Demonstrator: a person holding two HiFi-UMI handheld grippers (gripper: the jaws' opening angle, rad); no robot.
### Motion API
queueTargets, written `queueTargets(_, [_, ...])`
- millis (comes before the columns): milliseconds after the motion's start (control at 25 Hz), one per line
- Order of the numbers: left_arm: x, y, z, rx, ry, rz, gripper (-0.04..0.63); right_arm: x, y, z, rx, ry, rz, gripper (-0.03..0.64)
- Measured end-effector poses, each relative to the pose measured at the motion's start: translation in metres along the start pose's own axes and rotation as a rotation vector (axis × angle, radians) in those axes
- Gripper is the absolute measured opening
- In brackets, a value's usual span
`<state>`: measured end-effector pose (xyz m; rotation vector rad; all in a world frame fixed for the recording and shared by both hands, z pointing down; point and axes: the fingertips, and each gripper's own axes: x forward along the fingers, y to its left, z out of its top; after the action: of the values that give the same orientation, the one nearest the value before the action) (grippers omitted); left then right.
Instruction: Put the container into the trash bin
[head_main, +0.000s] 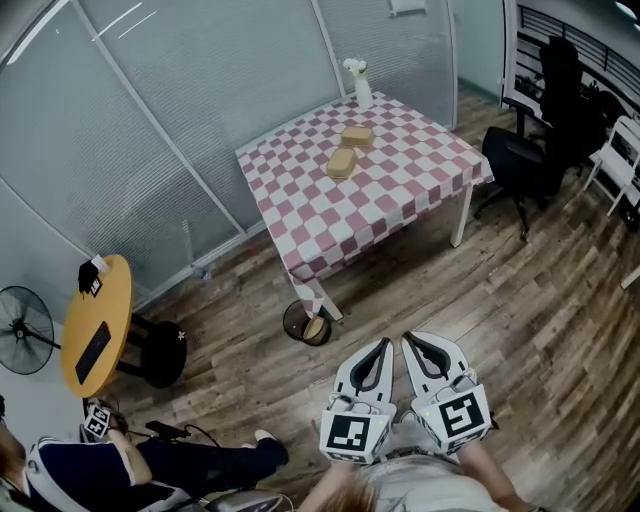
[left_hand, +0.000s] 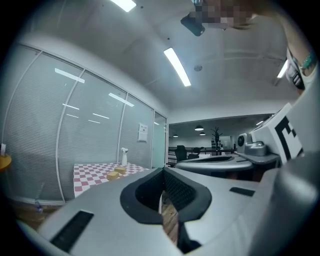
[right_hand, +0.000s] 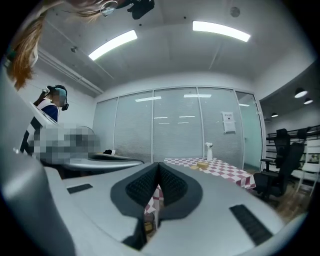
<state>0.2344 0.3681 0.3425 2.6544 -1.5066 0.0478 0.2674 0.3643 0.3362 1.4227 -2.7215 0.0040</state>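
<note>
Checkered table (head_main: 405, 195) ahead; left gripper (head_main: 384, 345), right gripper (head_main: 410, 340) both closed, empty. Best: approach, open one wide, grip container (head_main: 342, 163) on table squarely.

I see a square table (head_main: 400, 190) under a red-and-white checked cloth. On it lie two tan containers (head_main: 357, 136) (head_main: 342, 163), just beside each other, with a white spray bottle (head_main: 361, 85) upright near the far corner. On the wooden floor (head_main: 520, 310), a round trash bin (head_main: 306, 323) stands at the table's near leg.
</note>
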Motion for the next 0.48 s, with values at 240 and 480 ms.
queueTargets(240, [0.031, 0.023, -0.001, 0.001, -0.001, -0.018, 0.006, 0.032, -0.018, -0.001, -0.016, 0.015, -0.023, -0.006])
queueTargets(480, [0.081, 0.068, 0.007, 0.000, -0.023, -0.041, 0.006, 0.088, -0.041, -0.003, -0.019, 0.019, -0.037, -0.006])
